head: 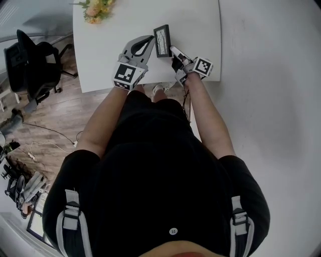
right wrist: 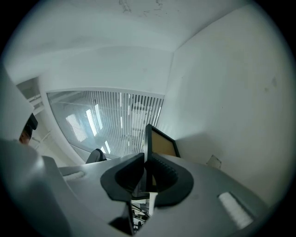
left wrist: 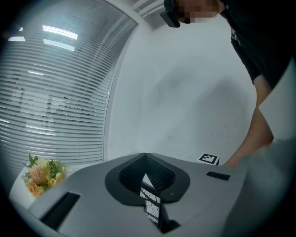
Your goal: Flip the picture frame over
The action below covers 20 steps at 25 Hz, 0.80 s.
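The black picture frame (head: 162, 40) is held over the white table (head: 100, 55), its printed face towards me in the head view. My left gripper (head: 152, 41) grips its left edge; in the left gripper view the print of bare branches (left wrist: 150, 201) sits between the dark pads. My right gripper (head: 173, 50) is shut on the frame's lower right edge. In the right gripper view the frame (right wrist: 162, 143) stands on edge between the jaws, with its brown backing facing right.
A bunch of yellow and peach flowers (head: 95, 9) lies at the table's far left corner. A black office chair (head: 30, 65) stands on the wooden floor to the left, with cables and clutter (head: 20, 185) further back. A white wall borders the table's right side.
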Each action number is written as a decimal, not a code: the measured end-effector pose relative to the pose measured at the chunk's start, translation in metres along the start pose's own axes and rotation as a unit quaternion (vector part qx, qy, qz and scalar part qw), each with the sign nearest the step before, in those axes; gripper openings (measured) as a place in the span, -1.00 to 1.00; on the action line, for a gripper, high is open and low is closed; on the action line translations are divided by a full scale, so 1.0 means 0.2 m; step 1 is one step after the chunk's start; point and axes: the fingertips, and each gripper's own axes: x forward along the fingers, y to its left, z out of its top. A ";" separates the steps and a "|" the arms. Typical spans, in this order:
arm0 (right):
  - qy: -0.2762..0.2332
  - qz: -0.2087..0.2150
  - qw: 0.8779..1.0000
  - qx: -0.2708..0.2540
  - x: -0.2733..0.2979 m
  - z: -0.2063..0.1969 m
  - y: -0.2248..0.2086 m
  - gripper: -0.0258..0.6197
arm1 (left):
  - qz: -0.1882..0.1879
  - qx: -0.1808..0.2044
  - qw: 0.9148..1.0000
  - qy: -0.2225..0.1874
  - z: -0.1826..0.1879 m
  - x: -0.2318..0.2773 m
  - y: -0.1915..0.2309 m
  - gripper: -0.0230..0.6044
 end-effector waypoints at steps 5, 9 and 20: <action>-0.002 -0.002 1.000 -0.002 -0.02 0.02 -0.01 -0.63 | 0.007 -0.002 1.000 0.000 0.01 0.00 0.03 -0.92; 0.009 -0.015 1.000 -0.013 -0.03 0.03 -0.03 -0.52 | 0.013 -0.002 1.000 0.000 0.01 -0.01 0.05 -0.92; 0.021 -0.083 0.994 -0.063 -0.04 0.05 -0.13 -0.41 | 0.016 -0.001 1.000 0.003 0.01 -0.03 0.09 -0.92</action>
